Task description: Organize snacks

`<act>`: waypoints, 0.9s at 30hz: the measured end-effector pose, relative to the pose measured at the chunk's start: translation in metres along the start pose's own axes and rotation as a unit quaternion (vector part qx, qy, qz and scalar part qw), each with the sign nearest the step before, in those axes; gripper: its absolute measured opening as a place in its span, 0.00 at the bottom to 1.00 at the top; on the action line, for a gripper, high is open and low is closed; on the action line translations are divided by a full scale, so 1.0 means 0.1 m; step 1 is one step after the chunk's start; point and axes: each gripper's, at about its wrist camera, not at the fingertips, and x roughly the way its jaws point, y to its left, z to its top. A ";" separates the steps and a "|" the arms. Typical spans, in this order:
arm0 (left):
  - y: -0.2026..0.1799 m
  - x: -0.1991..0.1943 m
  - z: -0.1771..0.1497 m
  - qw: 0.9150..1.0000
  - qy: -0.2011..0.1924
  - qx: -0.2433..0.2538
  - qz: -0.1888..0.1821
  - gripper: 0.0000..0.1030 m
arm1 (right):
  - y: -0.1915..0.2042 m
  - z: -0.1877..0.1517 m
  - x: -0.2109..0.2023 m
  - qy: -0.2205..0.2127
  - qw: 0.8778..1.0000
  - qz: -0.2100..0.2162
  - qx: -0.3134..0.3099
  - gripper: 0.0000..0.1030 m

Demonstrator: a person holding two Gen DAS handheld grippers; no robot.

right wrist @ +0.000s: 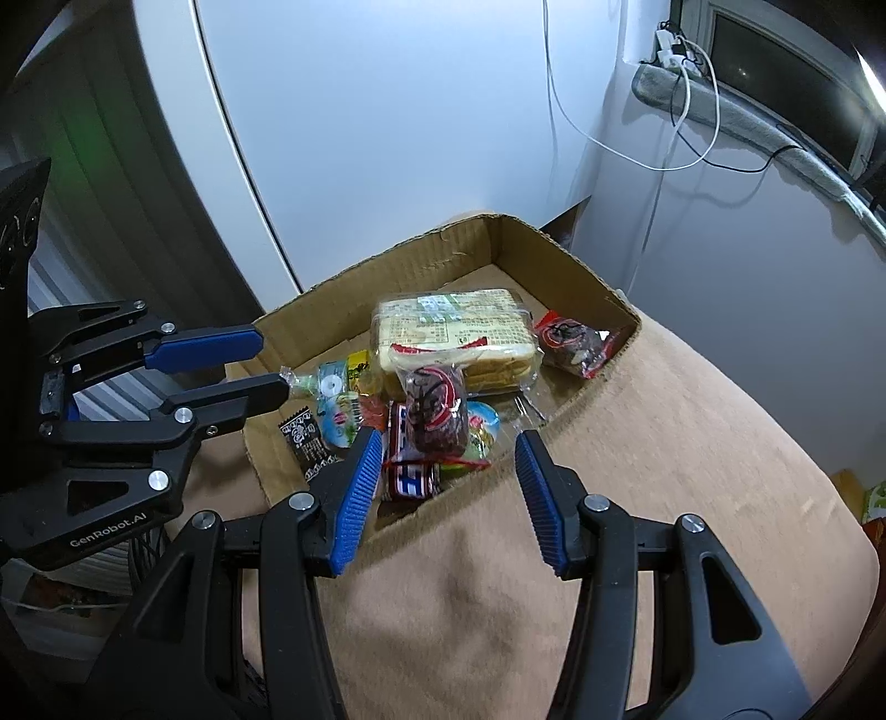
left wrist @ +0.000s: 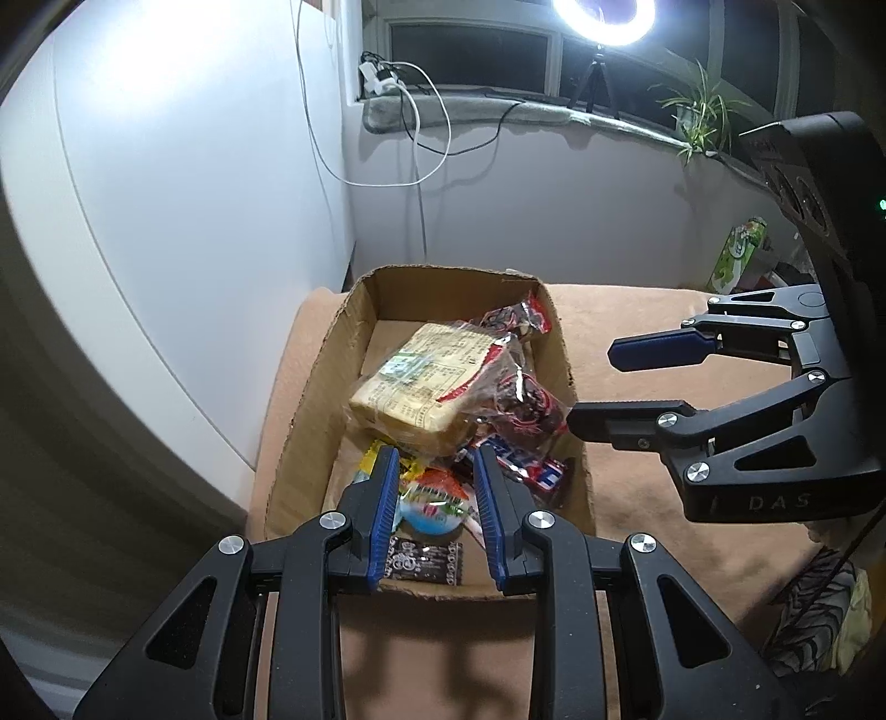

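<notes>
Left gripper above boxed snacks, empty

The ring light is cut off by the top edge of the left wrist view. The printing on the bread pack is too small to read. The chocolate bar lies partly under a dark red snack pack, its name half covered. In the right wrist view a green packet is cut by the right edge and cannot be identified. What lies beneath the bread pack is hidden.
</notes>
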 end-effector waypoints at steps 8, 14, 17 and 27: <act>-0.08 -0.19 -0.16 1.000 -0.022 -0.013 0.004 0.37 | 0.02 -0.20 -0.27 -0.038 0.999 -0.020 0.004 0.57; -0.13 -0.36 -0.27 0.998 -0.054 -0.040 0.010 0.55 | 0.05 -0.33 -0.48 -0.076 0.996 -0.033 0.017 0.84; -0.17 -0.42 -0.32 0.997 -0.062 -0.045 0.018 0.56 | 0.07 -0.39 -0.56 -0.085 0.996 -0.040 0.015 0.84; -0.31 -0.55 -0.39 0.995 -0.074 -0.042 0.051 0.65 | 0.10 -0.49 -0.63 -0.090 0.995 -0.049 0.014 0.84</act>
